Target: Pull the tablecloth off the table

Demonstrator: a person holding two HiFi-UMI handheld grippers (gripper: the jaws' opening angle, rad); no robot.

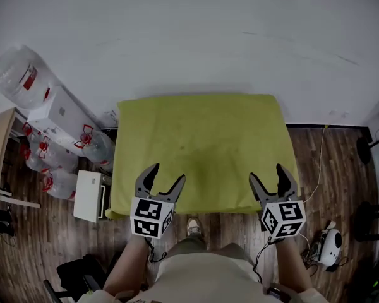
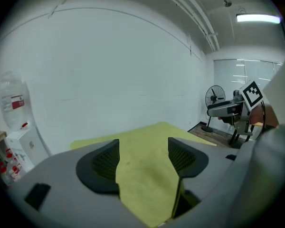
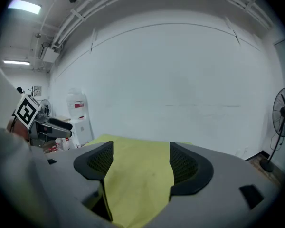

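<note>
Yellow-green fabric tablecloth (image 1: 202,144) lies flat over the counter, the left hand-held gripper (image 1: 168,172) and right hand-held gripper (image 1: 266,172) released and empty above its near edge, so both should pinch the hem evenly before pulling back.

The tablecloth (image 1: 202,147) is plain yellow-green with a few faint darker specks. The left tongs (image 1: 168,172) and the right tongs (image 1: 266,172) are grey, and each has a cube (image 1: 150,217) patterned with black-and-white square markers. Their pads (image 2: 104,161) are black with a fine mesh pattern. The wall (image 1: 189,36) is white. The floor (image 1: 341,169) is dark brown wood in planks. The water bottles (image 1: 18,74) are clear with red labels, and the box (image 1: 60,113) beside them is white. The person's trousers (image 1: 208,273) are beige. The fan (image 2: 214,97) is black.
</note>
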